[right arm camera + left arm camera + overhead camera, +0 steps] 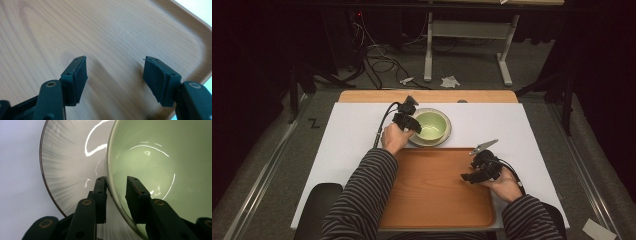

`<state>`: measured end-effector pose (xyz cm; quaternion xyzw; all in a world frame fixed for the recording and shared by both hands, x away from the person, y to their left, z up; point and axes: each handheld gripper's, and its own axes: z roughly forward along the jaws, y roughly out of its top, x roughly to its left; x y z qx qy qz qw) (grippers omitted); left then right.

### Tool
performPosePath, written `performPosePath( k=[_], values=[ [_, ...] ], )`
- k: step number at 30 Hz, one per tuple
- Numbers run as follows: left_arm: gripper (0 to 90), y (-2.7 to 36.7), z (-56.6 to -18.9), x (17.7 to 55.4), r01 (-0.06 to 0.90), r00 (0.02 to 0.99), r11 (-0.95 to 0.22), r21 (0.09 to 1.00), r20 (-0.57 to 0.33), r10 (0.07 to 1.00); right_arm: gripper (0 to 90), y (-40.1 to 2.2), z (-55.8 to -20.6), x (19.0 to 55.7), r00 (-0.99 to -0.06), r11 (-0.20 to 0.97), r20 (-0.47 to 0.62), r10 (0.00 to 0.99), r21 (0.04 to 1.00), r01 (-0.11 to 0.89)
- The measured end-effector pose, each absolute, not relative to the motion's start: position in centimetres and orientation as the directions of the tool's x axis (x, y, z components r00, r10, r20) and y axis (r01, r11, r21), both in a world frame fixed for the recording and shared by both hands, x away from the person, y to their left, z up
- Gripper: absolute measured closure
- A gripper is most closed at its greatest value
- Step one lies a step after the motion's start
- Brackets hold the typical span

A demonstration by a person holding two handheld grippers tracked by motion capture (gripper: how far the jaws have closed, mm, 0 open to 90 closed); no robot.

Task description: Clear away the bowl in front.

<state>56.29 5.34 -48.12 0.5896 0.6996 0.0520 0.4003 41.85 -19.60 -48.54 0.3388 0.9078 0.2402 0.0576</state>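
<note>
A pale green bowl (432,125) stands on a grey streaked plate (445,135) at the far middle of the white mat. My left gripper (412,125) reaches the bowl's left rim. In the left gripper view the bowl (160,162) rests on the plate (67,165), and the gripper (116,181) straddles the rim. One pad lies against the outer wall; the other is inside the bowl, a small gap off the wall. My right gripper (468,177) hovers open over the right part of the wooden tray (432,195). Nothing lies between its jaws (115,62) above the tray (75,30).
The tray lies at the near edge of the white mat (352,130), which covers a wooden table (427,96). Beyond the table, cables (377,60) and a white desk frame (467,30) stand on the grey floor.
</note>
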Motion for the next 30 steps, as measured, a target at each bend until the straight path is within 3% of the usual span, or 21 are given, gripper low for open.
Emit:
performPosePath(
  k=[30],
  values=[
    [80.7, 5.9, -48.7, 57.4, 0.775, -0.041, 0.371, 0.512, -0.544, 0.838, 37.1, -19.5, -48.6, 41.9, -0.770, 0.662, 0.060, 0.636, 0.470, 0.583]
  ],
)
